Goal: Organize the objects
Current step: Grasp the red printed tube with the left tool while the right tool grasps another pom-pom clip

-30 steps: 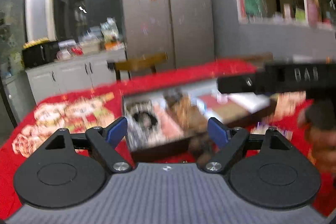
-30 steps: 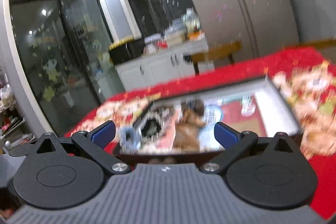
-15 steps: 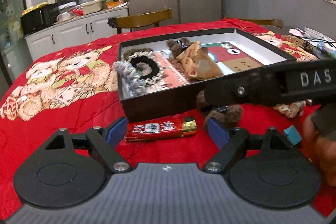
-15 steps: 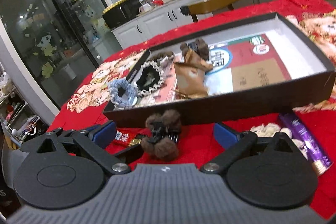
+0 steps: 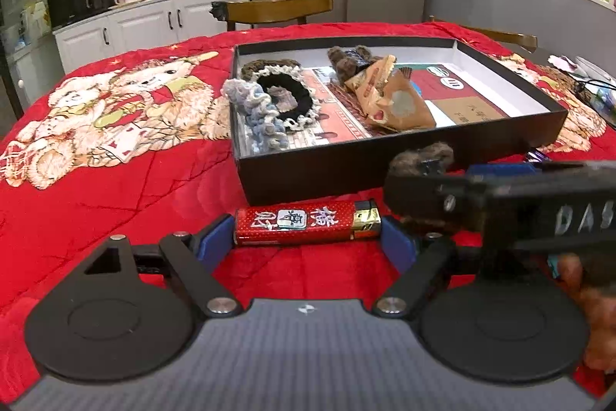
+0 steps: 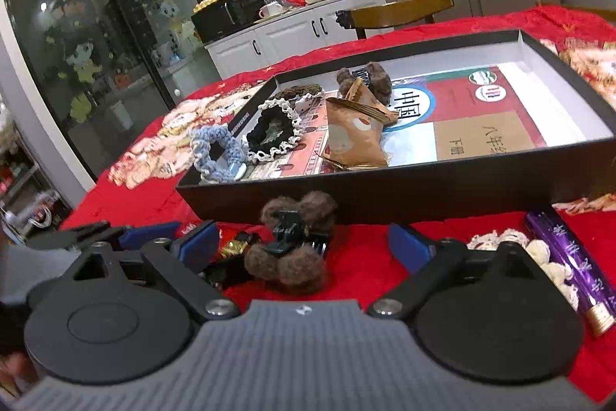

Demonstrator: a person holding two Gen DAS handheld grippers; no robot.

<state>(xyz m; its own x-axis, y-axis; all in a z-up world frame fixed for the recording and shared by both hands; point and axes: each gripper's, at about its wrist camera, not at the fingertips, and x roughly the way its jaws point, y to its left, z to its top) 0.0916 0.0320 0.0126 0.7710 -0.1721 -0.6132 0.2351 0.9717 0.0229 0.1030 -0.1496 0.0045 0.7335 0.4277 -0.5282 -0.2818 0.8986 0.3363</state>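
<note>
A red lighter (image 5: 306, 222) lies on the red blanket in front of a black box (image 5: 346, 168). My left gripper (image 5: 307, 241) is open, its blue pads on either side of the lighter. A brown fuzzy hair clip (image 6: 294, 245) lies in front of the box; my right gripper (image 6: 304, 243) is open around it. The box (image 6: 423, 191) holds a blue scrunchie (image 5: 260, 114), a black-and-white scrunchie (image 5: 288, 95), a brown snack packet (image 5: 389, 99) and another brown clip (image 5: 348, 58). The right gripper's body crosses the left wrist view (image 5: 500, 203).
A purple lighter (image 6: 569, 264) and a white lace scrunchie (image 6: 539, 253) lie on the blanket at the right. The blanket (image 5: 115, 156) has a bear print. A wooden chair (image 5: 277, 8), white cabinets and a fridge stand behind the table.
Both grippers have tilted down and moved in toward the table front. The left one now straddles the red lighter, the right one the brown hair clip. Both stay open.
</note>
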